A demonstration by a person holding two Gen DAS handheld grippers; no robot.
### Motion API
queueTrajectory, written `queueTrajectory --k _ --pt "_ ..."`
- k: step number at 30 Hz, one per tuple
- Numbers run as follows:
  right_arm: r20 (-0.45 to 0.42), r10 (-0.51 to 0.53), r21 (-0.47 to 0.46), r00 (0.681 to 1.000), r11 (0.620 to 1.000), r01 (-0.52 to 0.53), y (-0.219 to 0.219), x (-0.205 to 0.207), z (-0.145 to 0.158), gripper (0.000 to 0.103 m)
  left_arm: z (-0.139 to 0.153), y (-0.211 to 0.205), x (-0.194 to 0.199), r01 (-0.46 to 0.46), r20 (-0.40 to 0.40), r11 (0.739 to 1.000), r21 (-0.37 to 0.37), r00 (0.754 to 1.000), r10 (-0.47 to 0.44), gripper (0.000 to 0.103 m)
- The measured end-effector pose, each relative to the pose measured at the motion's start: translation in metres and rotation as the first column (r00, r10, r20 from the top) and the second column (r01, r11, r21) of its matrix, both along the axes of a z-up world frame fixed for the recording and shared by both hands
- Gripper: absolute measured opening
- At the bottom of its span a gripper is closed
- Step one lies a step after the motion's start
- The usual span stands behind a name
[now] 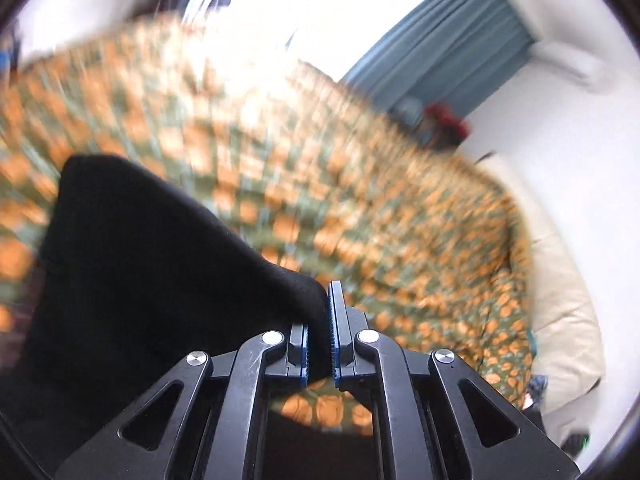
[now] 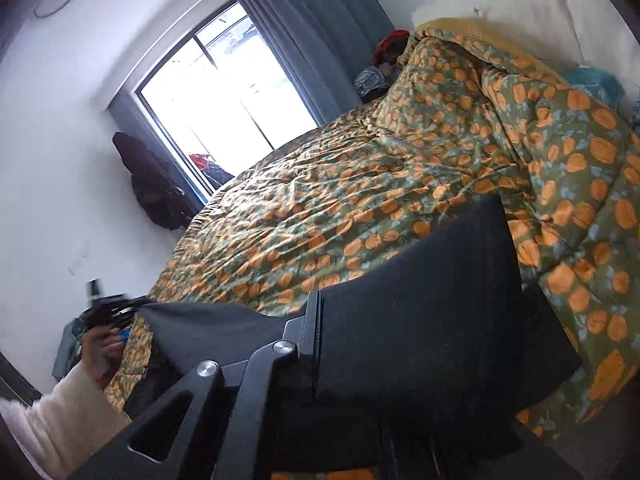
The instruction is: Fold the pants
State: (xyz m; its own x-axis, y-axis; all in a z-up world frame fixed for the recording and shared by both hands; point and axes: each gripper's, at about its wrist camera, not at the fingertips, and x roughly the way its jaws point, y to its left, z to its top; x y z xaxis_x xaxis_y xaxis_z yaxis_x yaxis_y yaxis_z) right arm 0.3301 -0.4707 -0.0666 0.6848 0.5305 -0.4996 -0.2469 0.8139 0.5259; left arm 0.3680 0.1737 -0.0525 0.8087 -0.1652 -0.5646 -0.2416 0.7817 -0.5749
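The black pants (image 2: 420,300) are held off the bed between the two grippers, above the near part of the pumpkin-patterned quilt (image 2: 360,184). The left gripper (image 1: 320,332) is closed on a bunched edge of the fabric, which is pinched between its blue pads and falls away to the left. In the right wrist view the right gripper (image 2: 316,336) is clamped on the cloth as well; only its left finger is visible, the other being covered by the draped fabric. A taut span of cloth runs from there toward the left gripper, seen small and far left in that view with the person's hand (image 2: 100,348) behind it.

No fold is visible in either view. The work is judged to be at an early stage: the garment is picked up and stretched, while laying out, folding and smoothing are all left.

The left wrist view is heavily blurred. Which part of the pants is gripped cannot be determined, since waistband and legs are indistinguishable and the lower garment is cut off.
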Motion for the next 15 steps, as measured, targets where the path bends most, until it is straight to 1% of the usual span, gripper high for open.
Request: queueTrajectory --k 1,2,3,4,5,6,8,10,11,12,13,14,15 --pt "-0.012 0.019 0.009 1.000 1.000 -0.019 0.000 0.007 -0.002 0.004 0.009 -0.002 -0.026 -0.013 0.011 0.999 0.035 1.000 0.013 0.009" --pt "-0.059 0.052 0.017 0.997 0.999 -0.051 0.001 0.015 -0.009 0.004 0.009 -0.005 -0.048 -0.027 0.002 0.998 0.057 1.000 0.027 0.009" --pt "-0.105 0.074 0.011 0.992 0.997 -0.073 0.002 0.019 -0.018 0.004 0.002 -0.011 -0.069 -0.042 -0.020 0.997 0.071 0.999 0.043 0.010" --pt "-0.175 0.088 -0.018 0.981 0.996 -0.092 0.003 0.024 -0.034 0.004 -0.015 -0.018 -0.089 -0.052 -0.060 0.996 0.070 0.997 0.056 0.011" --pt "-0.232 0.081 -0.055 0.969 0.994 -0.096 0.002 0.024 -0.052 0.004 -0.045 -0.030 -0.108 -0.058 -0.129 0.997 0.059 0.989 0.065 0.011" --pt "-0.290 0.079 -0.083 0.954 0.991 -0.107 0.000 0.022 -0.073 0.004 -0.070 -0.039 -0.117 -0.049 -0.191 0.998 0.051 0.980 0.057 0.011" --pt "-0.394 0.042 -0.159 0.918 0.981 -0.113 -0.006 0.024 -0.120 0.004 -0.132 -0.059 -0.124 0.008 -0.335 1.000 0.016 0.942 -0.002 0.010" --pt "-0.457 0.010 -0.210 0.889 0.971 -0.118 -0.016 0.026 -0.158 0.006 -0.164 -0.068 -0.125 0.022 -0.393 1.000 -0.001 0.919 -0.021 0.009" --pt "-0.487 -0.001 -0.189 0.873 0.976 -0.105 -0.023 0.028 -0.167 0.010 -0.170 -0.071 -0.126 0.025 -0.398 1.000 0.005 0.917 -0.021 0.009" --pt "-0.504 -0.012 -0.152 0.864 0.985 -0.076 -0.031 0.029 -0.170 0.010 -0.172 -0.073 -0.126 0.031 -0.400 0.999 0.013 0.916 -0.023 0.009" --pt "-0.499 -0.025 -0.126 0.866 0.991 -0.044 -0.039 0.028 -0.167 0.018 -0.172 -0.075 -0.126 0.037 -0.399 0.999 0.014 0.916 -0.028 0.009" --pt "-0.488 -0.033 -0.109 0.872 0.994 -0.023 -0.045 0.025 -0.163 0.039 -0.170 -0.076 -0.125 0.043 -0.394 0.999 0.015 0.918 -0.034 0.009" --pt "-0.483 -0.040 -0.095 0.875 0.995 -0.007 -0.052 0.022 -0.161 0.050 -0.168 -0.076 -0.125 0.046 -0.390 0.999 0.017 0.920 -0.035 0.009"
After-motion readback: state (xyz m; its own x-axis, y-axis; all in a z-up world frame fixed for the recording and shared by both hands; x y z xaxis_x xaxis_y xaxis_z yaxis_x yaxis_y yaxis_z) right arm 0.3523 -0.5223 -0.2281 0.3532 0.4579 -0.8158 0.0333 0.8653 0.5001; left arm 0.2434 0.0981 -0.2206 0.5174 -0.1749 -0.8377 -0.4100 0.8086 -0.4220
